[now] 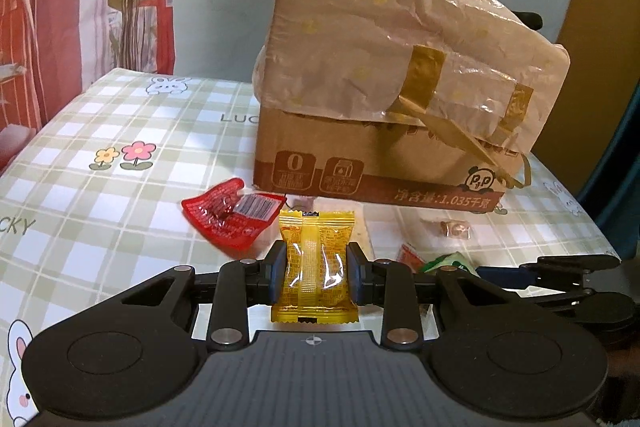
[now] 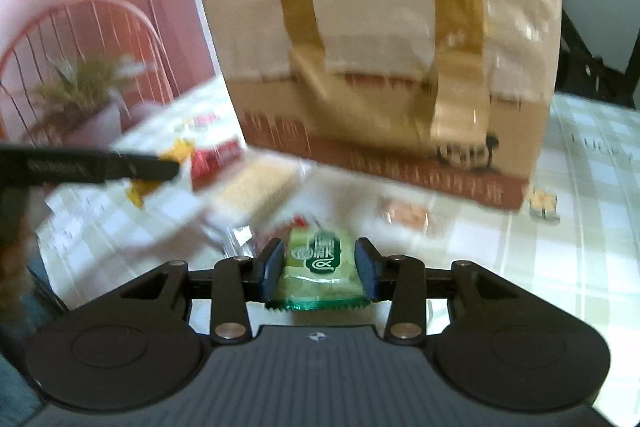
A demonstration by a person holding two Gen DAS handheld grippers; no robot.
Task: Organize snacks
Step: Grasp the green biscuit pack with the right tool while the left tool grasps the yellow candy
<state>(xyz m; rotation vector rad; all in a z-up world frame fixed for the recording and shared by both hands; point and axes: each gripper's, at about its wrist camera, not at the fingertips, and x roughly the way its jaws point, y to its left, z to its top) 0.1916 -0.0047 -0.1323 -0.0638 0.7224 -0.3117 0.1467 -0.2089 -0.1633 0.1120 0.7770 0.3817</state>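
- The left gripper (image 1: pixel 317 273) has its jaws narrowed onto a yellow snack packet (image 1: pixel 315 267), pads pressing its two long sides; the packet's long axis runs straight ahead, along the fingers, and it looks lifted off the surface (image 1: pixel 120 147).
- The right gripper (image 2: pixel 319 269) likewise holds a green snack packet (image 2: pixel 318 263), jaws pinching its side edges, sealed end pointing back toward the camera.
- Just beyond the left jaws a red wrapper (image 1: pixel 230 215) lies loose, slightly to the left; a small brown sweet (image 1: pixel 455 229) rests further right.
- Farthest, the taped cardboard box (image 1: pixel 380 163), draped in crinkled plastic, stands dead ahead of both grippers near the surface's far edge.
- Judged from this, the box is probably the destination, and each packet must rise over its top; the right view shows the box larger, though which hand is nearer cannot be settled.
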